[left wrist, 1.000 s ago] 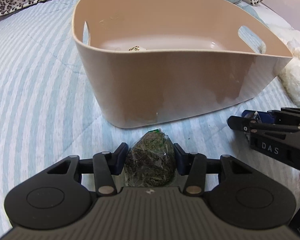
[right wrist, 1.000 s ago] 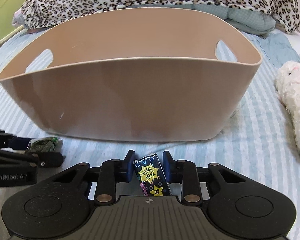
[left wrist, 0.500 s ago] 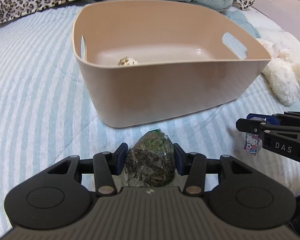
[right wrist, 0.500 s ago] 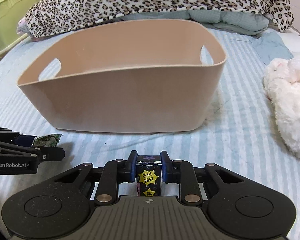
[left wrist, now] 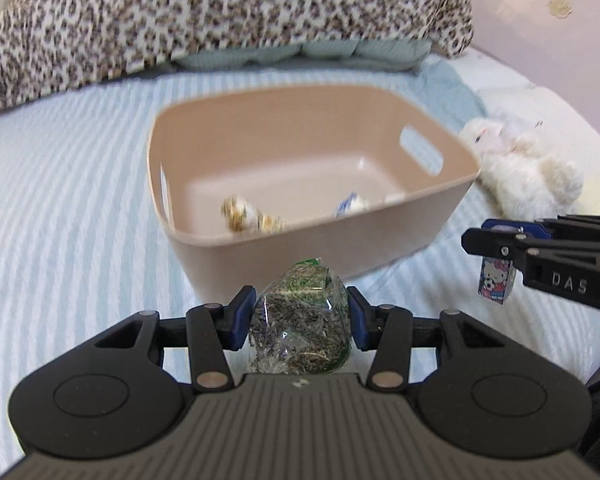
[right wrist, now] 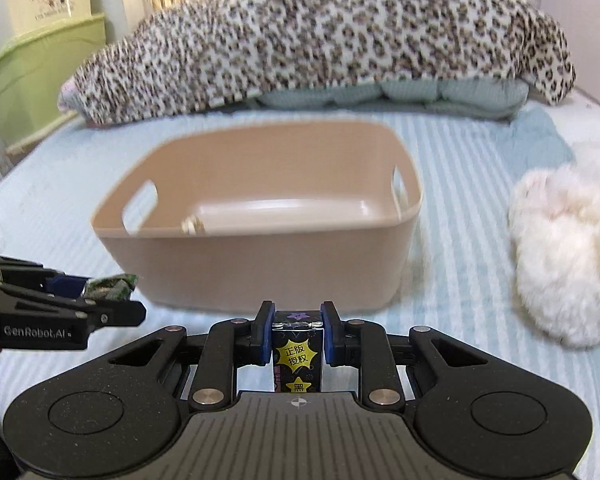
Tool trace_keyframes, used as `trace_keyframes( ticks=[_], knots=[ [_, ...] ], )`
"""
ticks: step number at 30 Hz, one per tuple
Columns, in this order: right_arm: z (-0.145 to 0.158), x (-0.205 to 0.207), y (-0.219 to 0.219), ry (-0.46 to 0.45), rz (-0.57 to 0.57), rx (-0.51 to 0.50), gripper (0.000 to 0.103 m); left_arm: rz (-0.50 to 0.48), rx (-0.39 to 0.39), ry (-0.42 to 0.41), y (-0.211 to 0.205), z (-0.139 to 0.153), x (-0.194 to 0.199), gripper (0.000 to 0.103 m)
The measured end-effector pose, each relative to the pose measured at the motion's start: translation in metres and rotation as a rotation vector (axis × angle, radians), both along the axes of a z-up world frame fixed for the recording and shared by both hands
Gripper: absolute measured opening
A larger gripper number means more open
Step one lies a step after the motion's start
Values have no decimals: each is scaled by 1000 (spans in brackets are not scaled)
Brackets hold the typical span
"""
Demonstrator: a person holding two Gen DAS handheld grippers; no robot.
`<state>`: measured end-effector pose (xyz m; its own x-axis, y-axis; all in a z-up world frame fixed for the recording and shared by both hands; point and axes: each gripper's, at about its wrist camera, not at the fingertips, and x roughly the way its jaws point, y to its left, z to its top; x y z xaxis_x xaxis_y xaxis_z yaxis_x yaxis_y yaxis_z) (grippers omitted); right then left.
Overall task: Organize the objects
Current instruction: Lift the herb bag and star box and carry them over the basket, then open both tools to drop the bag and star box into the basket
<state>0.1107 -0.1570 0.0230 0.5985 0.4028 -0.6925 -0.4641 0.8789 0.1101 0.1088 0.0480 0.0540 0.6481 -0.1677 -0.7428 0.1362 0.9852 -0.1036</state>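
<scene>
Crinkly, light tea packet (left wrist: 300, 322) sits pinched mid-body in left tongs (left wrist: 298, 316); right tongs (right wrist: 296, 338) clamp a stiff, probably light carton (right wrist: 298, 354) before the beige basket (right wrist: 260, 268).

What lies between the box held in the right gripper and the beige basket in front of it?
Only bare striped bedsheet. The right wrist view shows nothing lying between the small box in the right gripper and the basket.
</scene>
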Motion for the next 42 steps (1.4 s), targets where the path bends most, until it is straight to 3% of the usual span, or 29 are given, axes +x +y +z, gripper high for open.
trace_keyframes(
  ticks=[8,15,18,25,32,36,39,41,42],
  knots=[
    [51,20,2,-124,-12,85,22,5,-5,-117,0,42,18,50],
    [64,55,15,-166,-35,110,22,60,26,-116,0,41,65,50],
    [59,74,23,-167,-44,94,22,87,17,-77,1,30,90,50],
    [24,113,44,-120,-66,18,22,133,118,26,-10,-8,128,50],
    [-20,128,57,-22,-78,-78,22,148,142,135,-16,-35,141,50],
    [-32,124,62,-23,-58,-145,22,142,149,153,-18,-38,137,52],
    [-31,125,62,7,-40,-159,36,165,122,155,-17,-29,135,62],
    [-26,122,58,10,-50,-144,52,169,113,136,-19,-19,131,74],
    [-22,119,56,5,-60,-137,62,171,124,121,-20,-14,128,75]
  ],
)
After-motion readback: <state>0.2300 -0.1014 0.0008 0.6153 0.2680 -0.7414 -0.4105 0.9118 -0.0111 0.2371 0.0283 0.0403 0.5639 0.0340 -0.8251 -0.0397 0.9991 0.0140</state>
